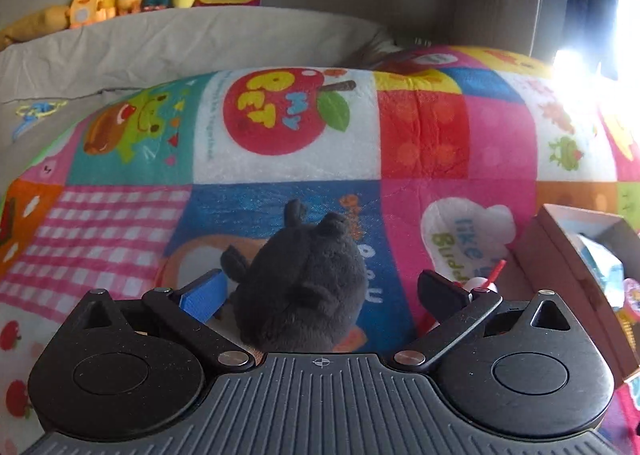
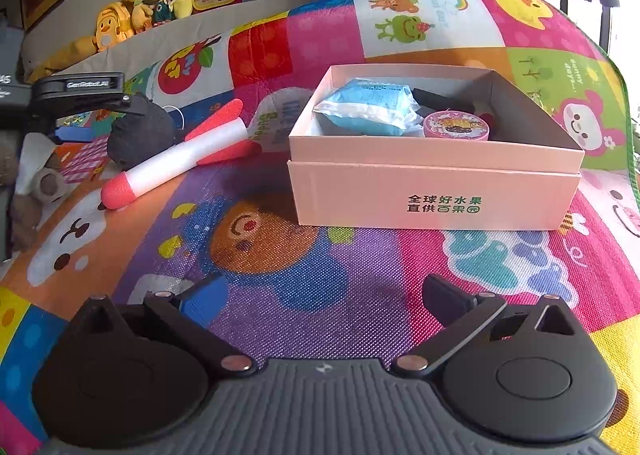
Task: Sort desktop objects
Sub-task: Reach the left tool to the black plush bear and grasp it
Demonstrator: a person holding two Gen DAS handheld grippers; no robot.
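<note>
A patchwork blanket (image 2: 280,255) reads "MY PET"; the pink box (image 2: 436,191) reads "全球好水果 直供百果园". The left gripper (image 1: 320,291), jaws wide, straddles the black plush toy (image 1: 300,279) left of the box. The right gripper (image 2: 320,295) gapes empty.

Dark plush toy (image 1: 300,279) on blanket, foam rocket (image 2: 180,157) beside, open pink box (image 2: 432,191)

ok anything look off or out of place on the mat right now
Nothing damaged or spilled. The pink box sits upright with items inside. Still loose on the mat: the black plush toy between the open left gripper, and the foam rocket beside it.
</note>
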